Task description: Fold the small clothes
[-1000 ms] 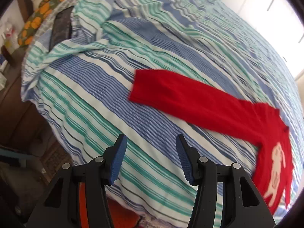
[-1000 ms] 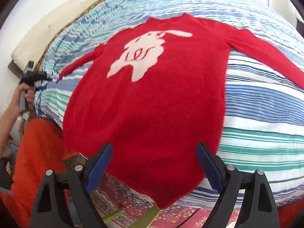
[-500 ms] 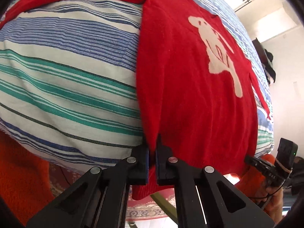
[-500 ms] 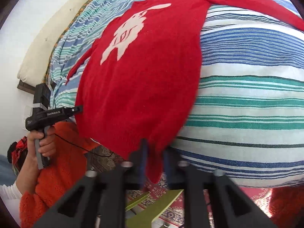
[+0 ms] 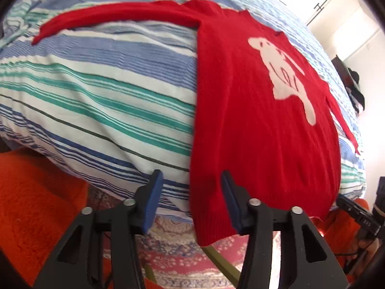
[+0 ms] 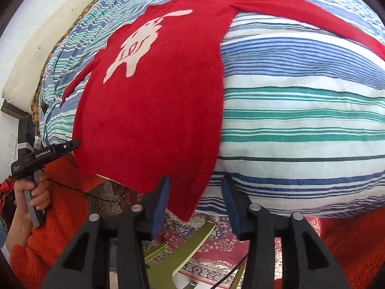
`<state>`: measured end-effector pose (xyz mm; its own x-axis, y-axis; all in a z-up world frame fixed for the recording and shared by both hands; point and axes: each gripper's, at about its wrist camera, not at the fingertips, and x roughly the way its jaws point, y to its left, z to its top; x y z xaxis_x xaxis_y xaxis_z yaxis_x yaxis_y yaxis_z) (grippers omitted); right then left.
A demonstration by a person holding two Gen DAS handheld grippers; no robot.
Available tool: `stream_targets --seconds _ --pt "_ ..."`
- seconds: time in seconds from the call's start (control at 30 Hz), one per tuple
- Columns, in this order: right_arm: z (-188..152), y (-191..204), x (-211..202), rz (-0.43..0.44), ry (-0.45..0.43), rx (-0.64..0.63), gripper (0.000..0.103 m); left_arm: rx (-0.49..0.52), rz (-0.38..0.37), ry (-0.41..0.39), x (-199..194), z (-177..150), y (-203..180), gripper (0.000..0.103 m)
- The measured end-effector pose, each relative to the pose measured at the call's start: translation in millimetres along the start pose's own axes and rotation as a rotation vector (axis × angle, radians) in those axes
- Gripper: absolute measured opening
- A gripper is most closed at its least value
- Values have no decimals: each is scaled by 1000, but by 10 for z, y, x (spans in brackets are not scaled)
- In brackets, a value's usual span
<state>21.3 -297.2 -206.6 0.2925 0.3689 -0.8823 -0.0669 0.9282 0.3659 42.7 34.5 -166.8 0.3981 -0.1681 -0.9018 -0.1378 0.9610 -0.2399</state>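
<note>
While both grippers' fingers [image 5: 154,192] open, pads clear — red sweater [image 6: 154,110] lengthwise, hem nearest, neck far.

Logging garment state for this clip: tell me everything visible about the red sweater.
The red sweater is a fuzzy knit with a white animal motif, long sleeves and a ribbed hem. It lies face up, unfolded, on the striped bedcover, sleeves spread, hem hanging over the bed's edge. A hem corner hangs between each gripper's opening jaws, left gripper and right gripper; neither visibly clamps it.
</note>
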Motion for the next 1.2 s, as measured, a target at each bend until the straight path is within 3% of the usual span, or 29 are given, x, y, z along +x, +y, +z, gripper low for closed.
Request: stream_targets --seconds 0.03,0.1,0.2,0.27,0.4,0.6,1.2 --pt "-11 4 -120 -45 -58 -6 51 6 36 -49 -78 1 -3 74" --pt "-26 53 -396 -147 -200 -31 58 21 95 -115 -154 13 -25 78" --pt "-53 230 -667 -220 -374 -114 67 41 169 -138 -108 44 -56 78" --pt "-55 349 -689 -248 -422 -172 67 50 208 -139 -73 51 -62 78" --pt "-52 424 -548 -270 -389 -221 67 74 252 -160 -49 77 -106 78" --pt "-63 316 -419 -290 -356 -182 67 96 265 -166 -30 83 -155 78" --pt "-63 247 -431 -291 -373 -145 67 126 278 -226 -140 93 -251 80"
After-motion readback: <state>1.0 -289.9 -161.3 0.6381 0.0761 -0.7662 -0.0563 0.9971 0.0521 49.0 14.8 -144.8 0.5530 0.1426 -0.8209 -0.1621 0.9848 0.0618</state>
